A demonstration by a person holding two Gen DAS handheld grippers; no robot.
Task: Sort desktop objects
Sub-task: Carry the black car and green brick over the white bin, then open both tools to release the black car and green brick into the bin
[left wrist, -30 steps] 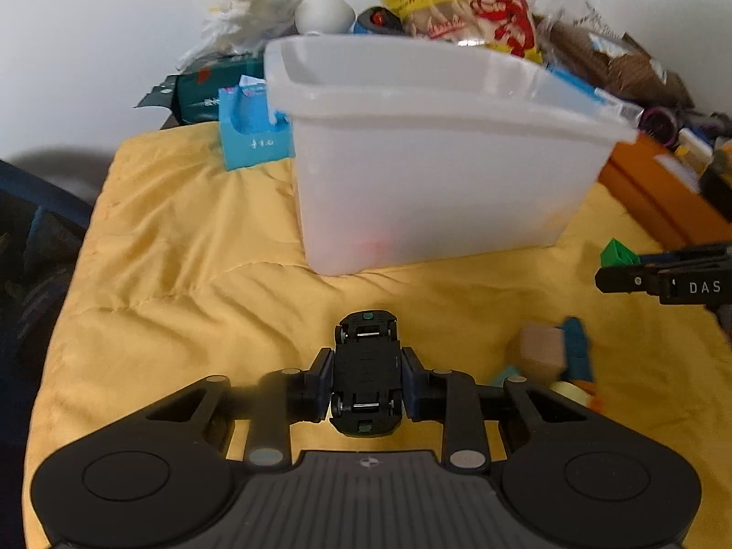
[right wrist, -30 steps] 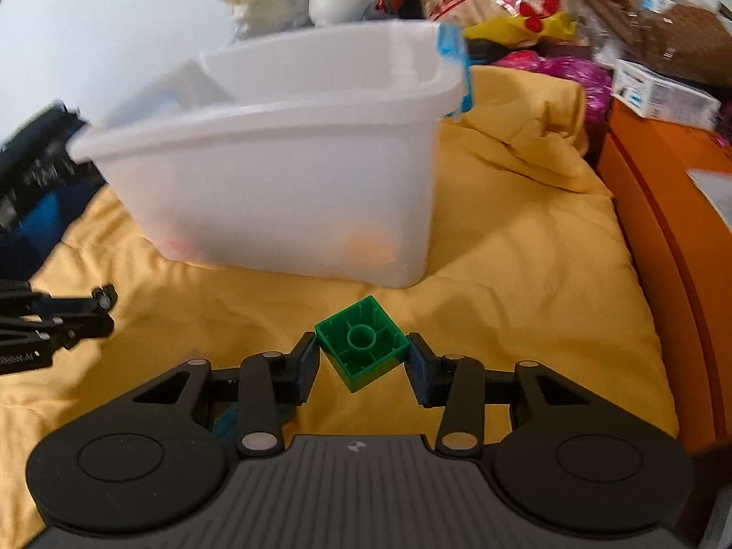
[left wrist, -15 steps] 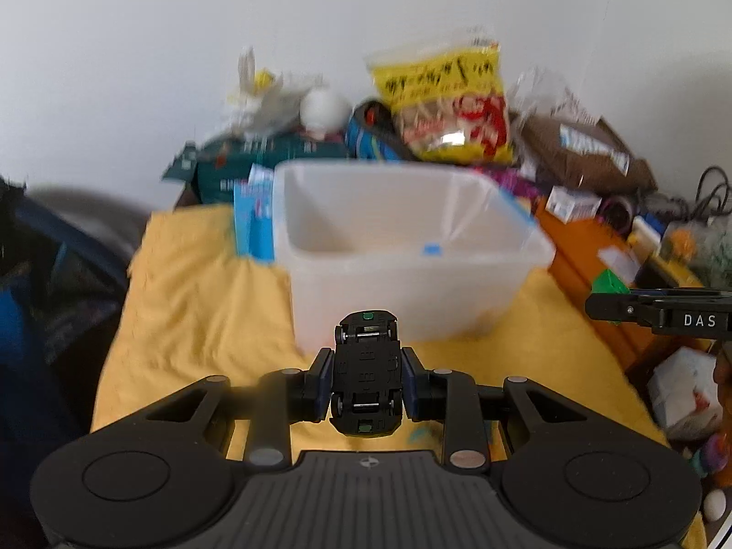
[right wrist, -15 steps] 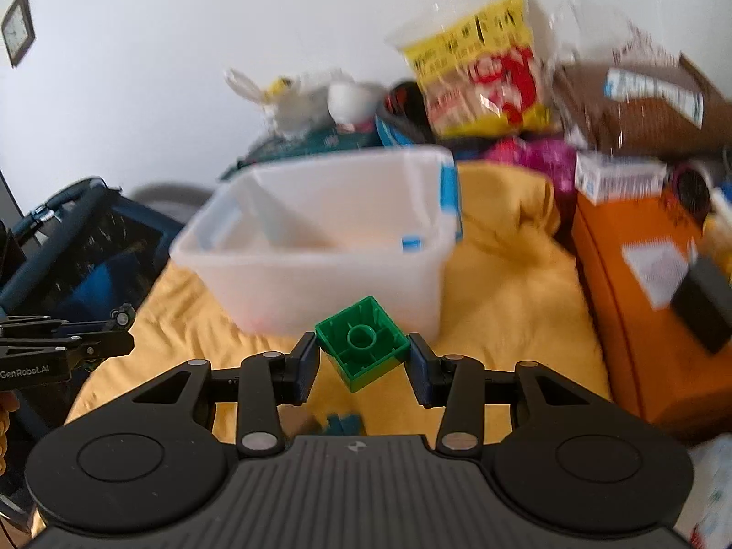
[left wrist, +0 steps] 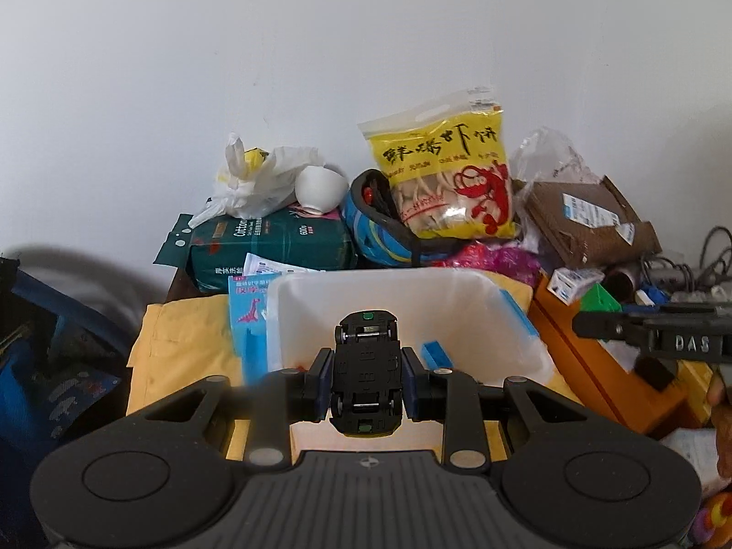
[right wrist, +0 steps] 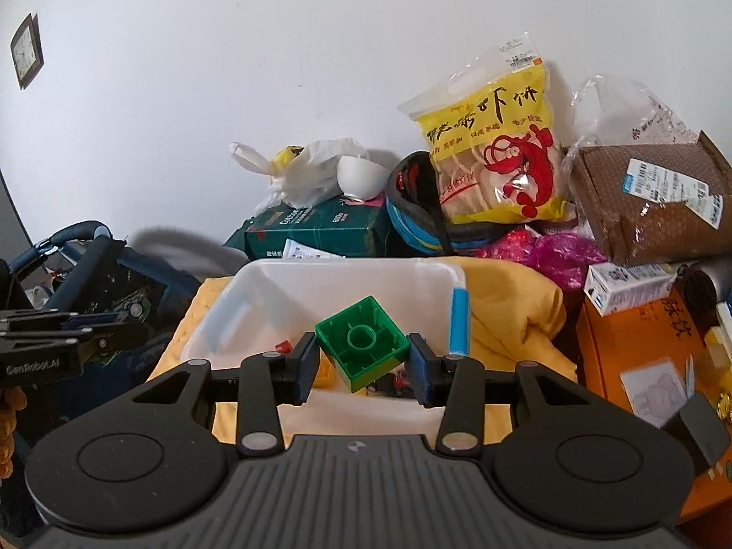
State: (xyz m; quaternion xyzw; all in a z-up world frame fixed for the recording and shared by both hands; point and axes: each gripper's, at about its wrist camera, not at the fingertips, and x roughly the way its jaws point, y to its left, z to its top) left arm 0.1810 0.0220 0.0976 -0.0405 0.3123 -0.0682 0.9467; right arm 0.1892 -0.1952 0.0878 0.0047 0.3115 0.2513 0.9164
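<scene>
My left gripper [left wrist: 364, 377] is shut on a black toy car [left wrist: 366, 373], held belly-up with its wheels showing, above the near rim of a translucent white bin [left wrist: 293, 302]. My right gripper [right wrist: 362, 361] is shut on a green building block [right wrist: 361, 343], turned underside-up, over the same bin [right wrist: 256, 293]. Inside the bin lie a blue block [left wrist: 434, 353] and small red and yellow pieces [right wrist: 283, 347]. The right gripper's side [left wrist: 649, 334] shows at the right edge of the left wrist view, and the left gripper's side [right wrist: 68, 334] at the left of the right wrist view.
The bin stands on a yellow cloth [right wrist: 517, 320]. Behind it against the white wall are a green tissue pack [left wrist: 270, 247], a white bag [left wrist: 256, 183], a yellow snack bag [left wrist: 448, 174] and a brown parcel [right wrist: 654, 201]. An orange box [right wrist: 640, 347] lies right, a blue stroller [right wrist: 91, 265] left.
Both grippers have risen, each with its object still in its grip. The bin, seen from the side before, now lies below and ahead with its inside showing.
</scene>
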